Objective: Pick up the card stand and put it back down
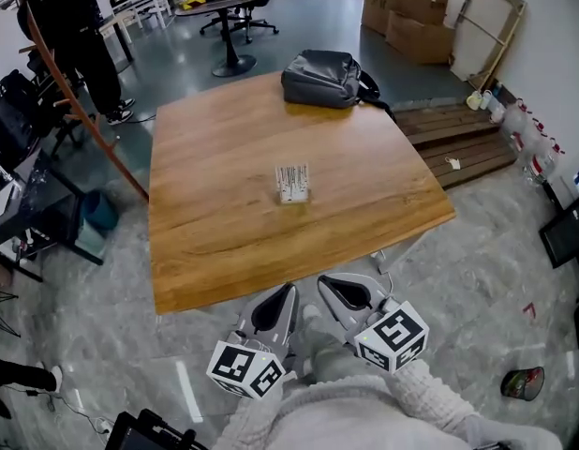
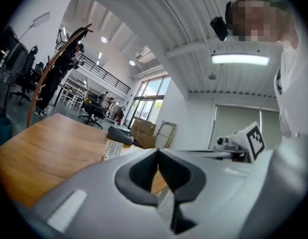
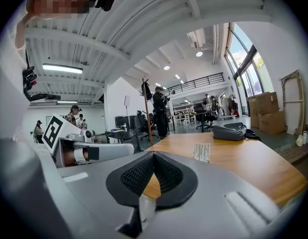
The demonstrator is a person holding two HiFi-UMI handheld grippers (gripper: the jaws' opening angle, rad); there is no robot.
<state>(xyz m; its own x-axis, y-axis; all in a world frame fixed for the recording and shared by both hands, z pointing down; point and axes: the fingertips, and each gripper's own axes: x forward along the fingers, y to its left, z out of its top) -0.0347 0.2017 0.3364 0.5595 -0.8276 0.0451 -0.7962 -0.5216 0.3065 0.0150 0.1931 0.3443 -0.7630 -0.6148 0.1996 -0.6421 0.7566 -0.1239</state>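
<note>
- Card stand (image 1: pixel 292 183) stands midway on the worktop (image 1: pixel 215 223), well ahead of both grippers, beyond the near edge.
- Left gripper (image 1: pixel 289 290) and right gripper (image 1: pixel 322 282): fingers closed, empty, about equally near.

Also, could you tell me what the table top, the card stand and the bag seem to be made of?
Table top: wood or veneer, satin, with grain streaks.
Card stand: probably clear plastic, since it looks pale and see-through; too small to be sure.
Bag: dark grey fabric or faux leather, slumped, slight sheen.
</note>
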